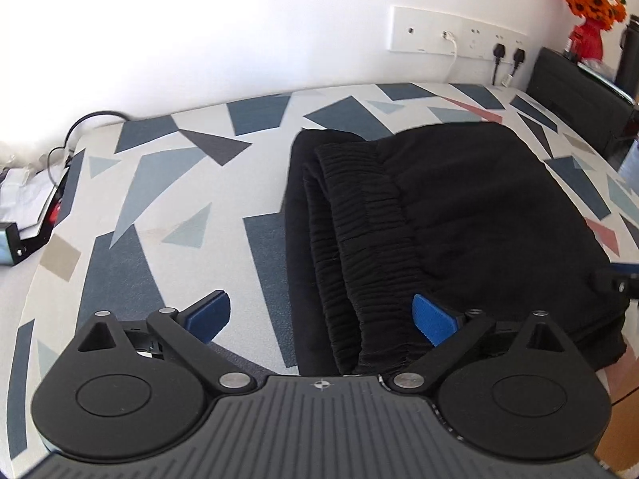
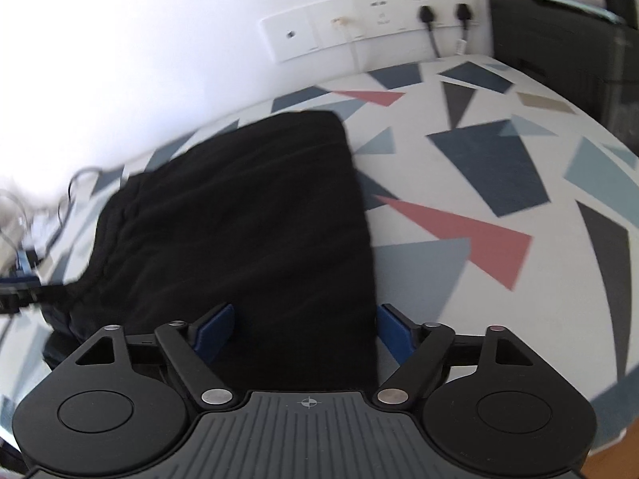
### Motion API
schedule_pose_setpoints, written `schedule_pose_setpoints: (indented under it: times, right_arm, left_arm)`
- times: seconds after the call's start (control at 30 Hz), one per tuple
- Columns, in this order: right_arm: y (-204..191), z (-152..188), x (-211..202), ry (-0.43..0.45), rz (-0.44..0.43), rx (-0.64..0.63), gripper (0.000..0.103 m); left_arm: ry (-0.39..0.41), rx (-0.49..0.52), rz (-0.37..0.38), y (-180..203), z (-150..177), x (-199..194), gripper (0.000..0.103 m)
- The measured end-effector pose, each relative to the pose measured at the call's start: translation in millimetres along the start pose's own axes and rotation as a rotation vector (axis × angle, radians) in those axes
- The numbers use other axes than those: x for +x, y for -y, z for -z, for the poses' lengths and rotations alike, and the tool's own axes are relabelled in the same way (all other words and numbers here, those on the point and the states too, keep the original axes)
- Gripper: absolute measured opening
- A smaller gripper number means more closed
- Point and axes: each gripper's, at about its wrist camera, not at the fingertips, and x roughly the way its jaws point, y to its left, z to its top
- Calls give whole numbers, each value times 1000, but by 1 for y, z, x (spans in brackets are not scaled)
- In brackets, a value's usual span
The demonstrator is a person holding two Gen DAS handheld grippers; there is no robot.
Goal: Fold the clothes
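Where the left wrist camera looks, the left gripper (image 1: 321,319) has its jaws spread wide over the ribbed waistband end of the folded black garment (image 1: 459,219), which lies on the patterned tabletop (image 1: 167,207). From the right wrist, the right gripper (image 2: 305,329) straddles the garment's near edge, jaws spread, pinching nothing.

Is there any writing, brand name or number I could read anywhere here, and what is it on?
None is legible.
Wall socket panel: small grey markings above the sockets, too blurred to read.
Cable tag: too small to read.
Black garment, left gripper and right gripper: no text, only a crosshair mark.
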Motion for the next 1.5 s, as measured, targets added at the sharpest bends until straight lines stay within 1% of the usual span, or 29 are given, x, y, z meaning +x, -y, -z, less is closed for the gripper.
schedule_pose_setpoints:
  times: [0.07,0.17,0.27,0.33,0.4,0.57,0.7,0.87,1.03,1.23,1.37,1.43,1.5]
  right_arm:
    - [-4,0,4,-14,5,-28,86]
    - [-6,0,8,-38,3,-47,91]
    - [-5,-1,10,-56,-5,-54,94]
    - [-5,-3,12,-72,-10,-69,96]
    - [-6,-5,14,-90,-16,-86,102]
    - [-8,-13,22,-149,-43,-158,102]
    - [-9,-20,27,-191,-67,-209,102]
    - [-7,-27,35,-244,-104,-233,102]
    - [-5,-31,41,-282,-134,-250,102]
    - [-6,-31,44,-292,-148,-288,102]
    - [-11,-33,46,-307,-137,-317,102]
    - [-13,-34,47,-317,-129,-320,102]
    - [-14,-34,49,-323,-124,-322,102]
  left_arm:
    - [-3,-20,-12,-3,0,-1,100]
    - [-26,-55,-8,-8,1,-3,100]
    - [-51,-81,5,-11,3,-5,100]
    - [-55,-89,-13,-10,5,-8,100]
    - [-56,-97,-35,-7,7,-10,100]
    - [-57,-127,-82,-3,11,-18,100]
    - [-58,-155,-136,0,14,-21,100]
    - [-55,-212,-172,1,17,-28,100]
    - [-61,-237,-214,6,19,-33,100]
    - [-61,-259,-241,12,26,-40,100]
    - [-68,-287,-258,14,35,-47,100]
    - [-76,-325,-246,11,41,-50,100]
    - [-86,-400,-211,6,48,-53,100]
